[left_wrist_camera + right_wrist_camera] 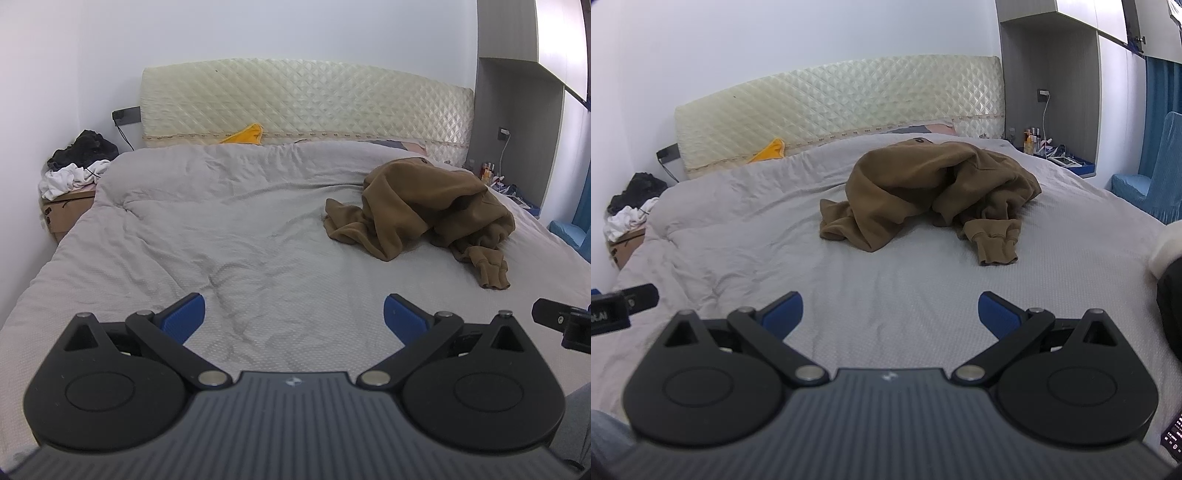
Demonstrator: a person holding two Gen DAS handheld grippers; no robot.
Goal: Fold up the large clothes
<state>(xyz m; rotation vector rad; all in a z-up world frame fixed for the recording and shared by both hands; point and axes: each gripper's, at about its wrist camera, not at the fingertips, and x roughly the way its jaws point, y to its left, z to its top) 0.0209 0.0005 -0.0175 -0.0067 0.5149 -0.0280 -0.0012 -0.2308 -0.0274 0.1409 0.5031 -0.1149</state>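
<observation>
Nothing folded yet: brown sweatshirt (934, 188) lies crumpled on bed (886, 295), left tool (293, 319) & right tool (890, 317) both agape, empty, w/ all folding left.

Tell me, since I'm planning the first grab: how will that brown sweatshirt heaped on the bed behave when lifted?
The brown sweatshirt lies crumpled in soft folds, so it will probably sag and drape. The fabric looks thick and fleecy, so likely heavyish yet not slippery. Its cuffed sleeve trails loose and may dangle.
</observation>
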